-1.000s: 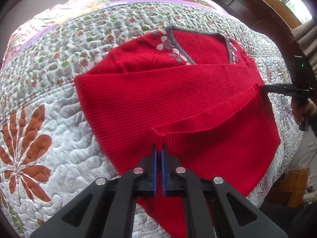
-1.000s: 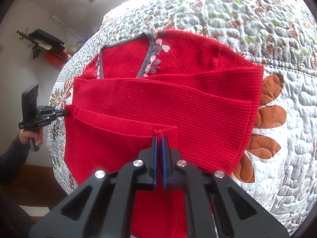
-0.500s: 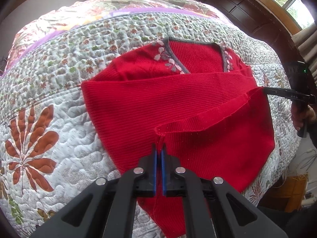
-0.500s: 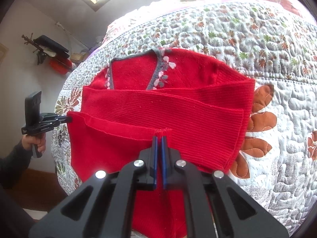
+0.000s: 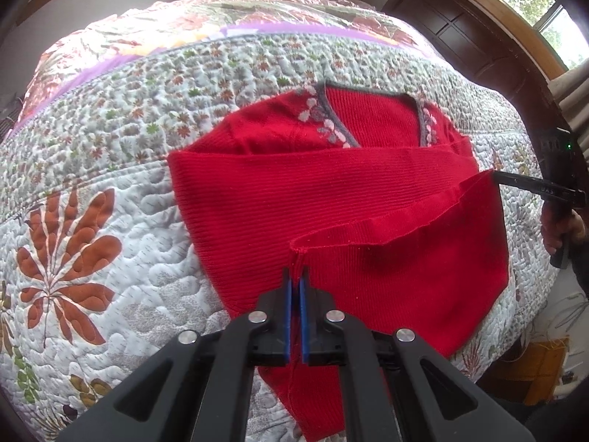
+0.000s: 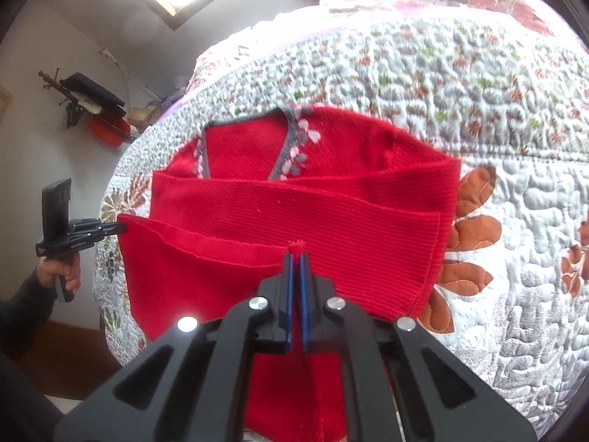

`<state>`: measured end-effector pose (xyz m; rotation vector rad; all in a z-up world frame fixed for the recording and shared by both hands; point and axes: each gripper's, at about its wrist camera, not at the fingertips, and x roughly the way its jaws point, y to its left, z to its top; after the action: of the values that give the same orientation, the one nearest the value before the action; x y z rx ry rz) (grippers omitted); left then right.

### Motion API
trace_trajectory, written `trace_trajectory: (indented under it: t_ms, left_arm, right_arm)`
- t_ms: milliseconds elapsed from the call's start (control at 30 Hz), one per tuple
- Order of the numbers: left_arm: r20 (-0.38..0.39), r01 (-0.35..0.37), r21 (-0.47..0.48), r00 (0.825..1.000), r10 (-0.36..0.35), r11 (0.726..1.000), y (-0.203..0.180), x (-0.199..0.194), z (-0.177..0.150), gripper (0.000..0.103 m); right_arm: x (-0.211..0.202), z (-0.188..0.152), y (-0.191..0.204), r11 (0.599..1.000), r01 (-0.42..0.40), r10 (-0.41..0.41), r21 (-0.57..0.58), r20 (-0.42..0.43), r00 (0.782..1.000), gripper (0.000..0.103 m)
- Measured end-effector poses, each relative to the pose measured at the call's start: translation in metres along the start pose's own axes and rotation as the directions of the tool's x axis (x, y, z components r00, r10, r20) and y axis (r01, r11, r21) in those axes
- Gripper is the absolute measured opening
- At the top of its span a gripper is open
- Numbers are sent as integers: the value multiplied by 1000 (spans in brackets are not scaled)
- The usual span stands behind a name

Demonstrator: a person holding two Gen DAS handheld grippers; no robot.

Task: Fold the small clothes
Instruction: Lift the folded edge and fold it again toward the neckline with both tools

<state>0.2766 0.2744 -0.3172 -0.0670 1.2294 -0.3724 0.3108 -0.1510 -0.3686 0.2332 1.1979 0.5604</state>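
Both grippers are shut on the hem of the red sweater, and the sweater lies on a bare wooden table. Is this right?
Not quite. The red sweater lies on a floral quilt, not a wooden table; the left wrist view shows this. The left gripper and right gripper are indeed shut on its hem.

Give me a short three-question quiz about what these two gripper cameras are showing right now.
1. True or false: the red sweater lies on a plain white sheet.
2. What does the left gripper clamp?
A. the grey neckline
B. a corner of the sweater's bottom hem
C. the quilt
3. Fill in: the right gripper is shut on the other ____ corner.

Key
1. False: it lies on a floral quilt.
2. B
3. hem
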Motion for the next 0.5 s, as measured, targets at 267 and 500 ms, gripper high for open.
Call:
trace_trajectory:
  t_ms: [267, 500]
  left_arm:
    - [90, -3, -10, 996, 4, 1000, -19, -65, 1, 3]
    - [151, -21, 4, 988, 20, 1000, -27, -101, 23, 3]
  right_arm:
    - [-57, 6, 24, 1000, 0, -2, 16, 90, 996, 2]
    - [-95, 21, 28, 1000, 0, -5, 25, 170, 985, 2]
